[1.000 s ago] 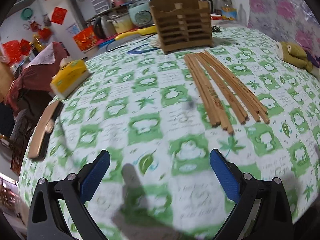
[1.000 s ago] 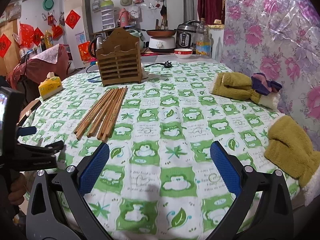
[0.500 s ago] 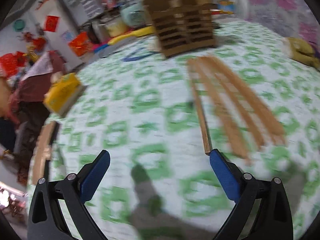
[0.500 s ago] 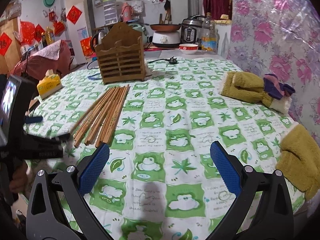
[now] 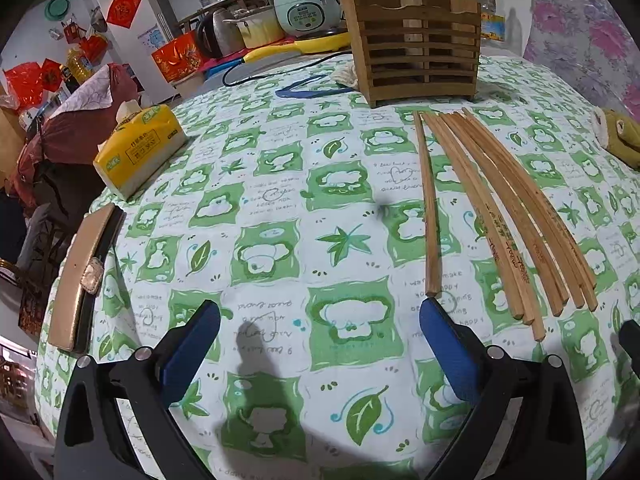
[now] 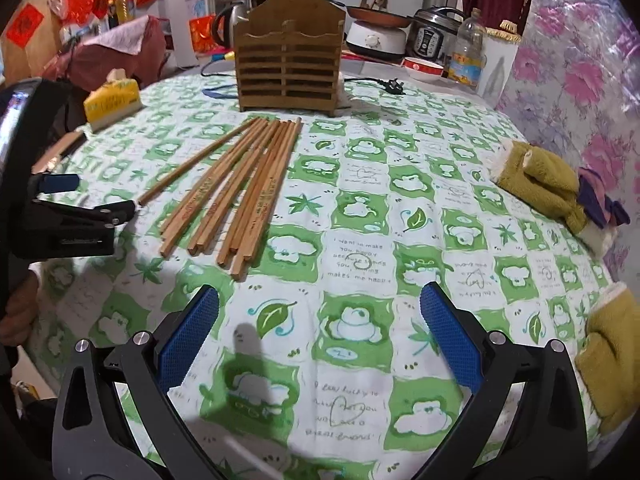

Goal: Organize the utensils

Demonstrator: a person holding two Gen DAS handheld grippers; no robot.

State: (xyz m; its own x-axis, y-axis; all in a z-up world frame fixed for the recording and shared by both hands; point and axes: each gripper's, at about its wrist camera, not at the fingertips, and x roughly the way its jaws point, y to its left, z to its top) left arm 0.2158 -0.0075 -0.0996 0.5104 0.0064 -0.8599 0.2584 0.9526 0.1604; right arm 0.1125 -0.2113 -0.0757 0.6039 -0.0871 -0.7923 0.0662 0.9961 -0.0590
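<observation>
Several wooden chopsticks lie side by side on the green-and-white tablecloth, also seen in the right wrist view. One chopstick lies apart to their left, its near end just beyond my left gripper's right fingertip. A slatted wooden utensil holder stands behind them, also in the right wrist view. My left gripper is open and empty; it also shows at the left of the right wrist view. My right gripper is open and empty, to the right of the chopsticks' near ends.
A yellow tissue pack and a tan wallet lie at the table's left edge. Olive mittens and another lie at the right. Cords, cookers, a kettle and a bottle stand behind the holder.
My left gripper has moved forward and right to the chopsticks; one chopstick now lies apart from the bundle. My right gripper has moved forward and left toward the chopsticks.
</observation>
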